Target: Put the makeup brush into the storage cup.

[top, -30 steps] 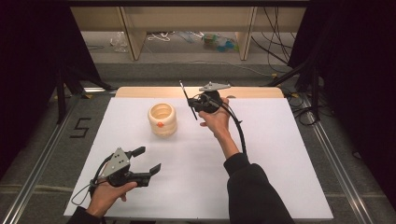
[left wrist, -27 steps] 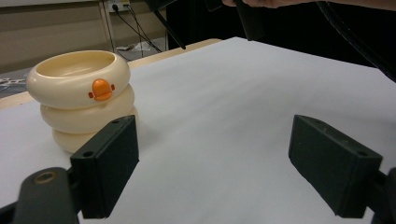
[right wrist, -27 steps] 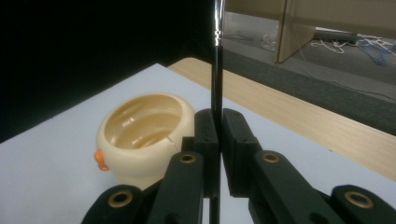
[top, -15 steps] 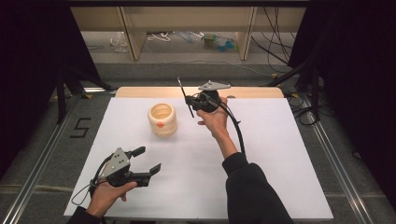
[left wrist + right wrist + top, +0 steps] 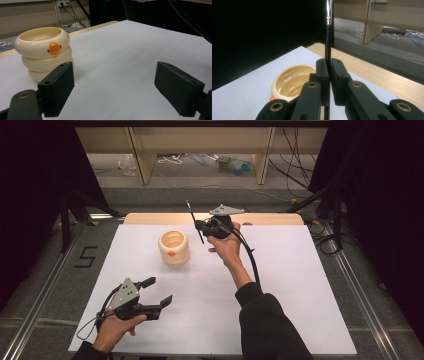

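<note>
The right tongs are clenched on a thin black stick with a metal band, possibly a brush, held upright just beside and above the cream holder, seemingly lined up to drop in. The holder stands on the white worktop, open mouth up, an orange duck beak on its side. The left tongs rest released, well apart. A "5" marks the floor.
</note>
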`<state>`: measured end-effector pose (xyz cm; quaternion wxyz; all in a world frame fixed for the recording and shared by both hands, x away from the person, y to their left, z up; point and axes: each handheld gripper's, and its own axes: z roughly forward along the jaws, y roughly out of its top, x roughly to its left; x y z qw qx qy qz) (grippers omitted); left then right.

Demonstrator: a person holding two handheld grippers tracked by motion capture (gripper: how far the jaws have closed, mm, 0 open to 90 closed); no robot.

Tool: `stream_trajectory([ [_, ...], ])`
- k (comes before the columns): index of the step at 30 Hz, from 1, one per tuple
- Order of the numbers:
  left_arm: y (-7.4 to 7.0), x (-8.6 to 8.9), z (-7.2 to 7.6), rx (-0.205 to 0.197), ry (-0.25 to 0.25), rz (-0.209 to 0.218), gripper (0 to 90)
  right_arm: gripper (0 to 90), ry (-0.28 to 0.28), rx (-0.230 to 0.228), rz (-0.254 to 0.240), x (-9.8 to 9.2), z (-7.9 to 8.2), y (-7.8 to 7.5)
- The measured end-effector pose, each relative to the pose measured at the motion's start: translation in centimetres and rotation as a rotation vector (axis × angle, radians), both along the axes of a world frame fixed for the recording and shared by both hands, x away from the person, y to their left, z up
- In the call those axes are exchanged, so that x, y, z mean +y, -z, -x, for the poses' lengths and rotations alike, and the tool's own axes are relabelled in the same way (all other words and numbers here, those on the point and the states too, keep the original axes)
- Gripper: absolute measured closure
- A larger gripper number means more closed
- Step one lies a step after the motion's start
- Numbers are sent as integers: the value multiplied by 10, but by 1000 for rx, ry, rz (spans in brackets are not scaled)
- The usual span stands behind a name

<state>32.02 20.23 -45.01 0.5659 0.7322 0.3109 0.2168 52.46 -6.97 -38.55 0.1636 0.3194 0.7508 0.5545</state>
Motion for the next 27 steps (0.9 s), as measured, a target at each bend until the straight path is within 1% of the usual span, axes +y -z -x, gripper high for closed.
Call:
stream_trajectory([
  [2, 0, 0, 0, 1, -3, 0, 162, 854, 3, 1, 1, 0, 0, 0],
  [4, 0, 0, -1, -7, 0, 4, 162, 854, -1, -3, -3, 1, -1, 0],
  [5, 0, 0, -1, -12, -1, 2, 162, 854, -4, 6, -7, 2, 0, -1],
  [7, 0, 0, -3, -32, 1, -5, 162, 854, -4, -5, 4, 3, 0, -2],
  [8, 0, 1, -3, -40, -1, -9, 162, 854, -11, 0, 0, 5, 0, -3],
  [9, 0, 1, -4, -50, -3, -15, 162, 854, -11, -10, 4, 6, 0, -4],
  [10, -1, 1, -3, -39, -9, -19, 162, 854, -13, -10, 4, 8, 0, -6],
  [11, -1, 1, -2, -25, -10, -11, 162, 854, -16, -19, 6, 10, 0, -7],
  [12, 0, 1, -1, -18, -10, -7, 162, 854, -17, -15, 5, 12, 0, -8],
  [13, 0, 1, -1, -14, -11, -5, 162, 854, -19, -25, 2, 14, 0, -9],
  [15, 0, 0, -1, -11, -11, -4, 162, 854, -28, -24, -6, 17, 0, -11],
  [16, 0, 0, -1, -11, -10, -4, 162, 854, -31, -25, 3, 18, 0, -11],
  [17, -7, 11, -11, -175, 19, -170, 162, 854, -33, -33, 8, 20, -1, -12],
  [18, -7, 12, -12, -181, 2, -178, 162, 854, -32, -30, 8, 21, -1, -13],
  [19, -7, 12, -12, -182, -4, -181, 162, 854, -37, -35, 6, 23, -1, -14],
  [20, -7, 12, -12, -180, 4, -177, 162, 854, -37, -28, 7, 25, 0, -15],
  [21, -7, 11, -11, -172, 25, -168, 162, 854, -41, -40, 6, 26, -1, -16],
  [22, -6, 11, -11, -168, 34, -163, 162, 854, -39, -38, 8, 28, -1, -17],
  [23, -7, 11, -11, -172, 26, -167, 162, 854, -44, -38, 6, 29, -1, -18],
  [27, -7, 11, -11, -171, 25, -170, 162, 854, -47, -46, 7, 34, -1, -21],
])
